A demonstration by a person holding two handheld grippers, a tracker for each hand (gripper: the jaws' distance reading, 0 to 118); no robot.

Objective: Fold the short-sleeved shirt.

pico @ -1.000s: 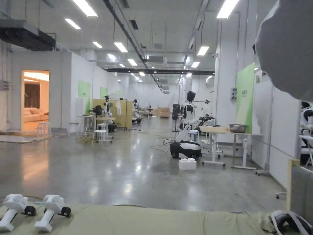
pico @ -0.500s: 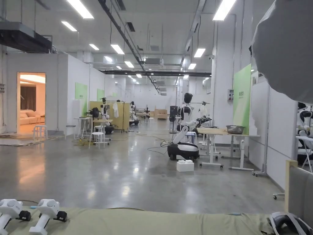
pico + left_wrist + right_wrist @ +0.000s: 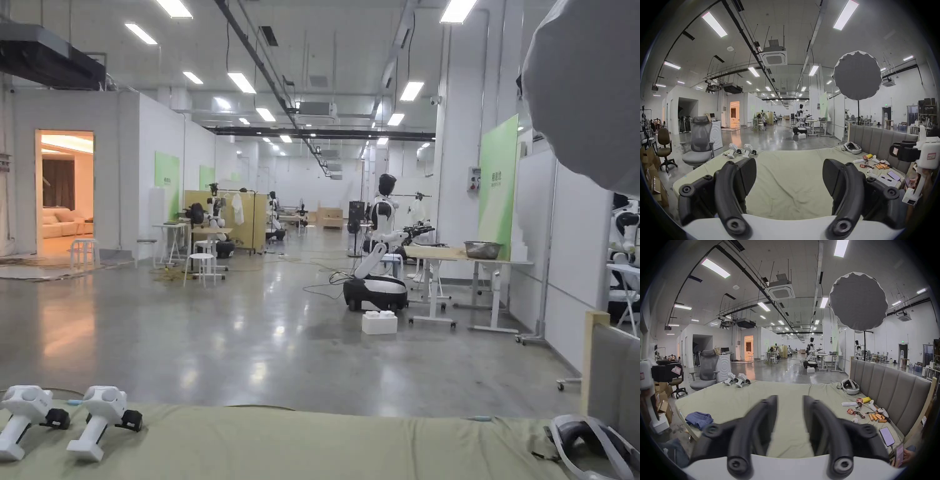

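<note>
A crumpled blue garment [image 3: 699, 418] lies at the near left corner of the bed, which is covered by a pale green sheet [image 3: 786, 391]. It is bunched up, so I cannot make out its sleeves. My left gripper [image 3: 789, 164] hovers above the sheet [image 3: 791, 178] with its jaws spread wide and nothing between them. My right gripper [image 3: 790, 398] also hangs over the sheet, open with a narrower gap and empty, its jaws slightly blurred. The garment sits well to the left of the right gripper's jaws. The sheet's far edge [image 3: 325, 437] runs along the bottom of the head view.
Two spare white grippers [image 3: 69, 419] lie at the bed's far left corner. A headset [image 3: 587, 444] rests at the far right. A phone [image 3: 886, 436], controllers and small packets lie along the grey padded headboard [image 3: 893, 386]. A grey office chair [image 3: 708, 369] stands left of the bed.
The head camera has shifted slightly. The spare grippers and the headset lie where they were.
</note>
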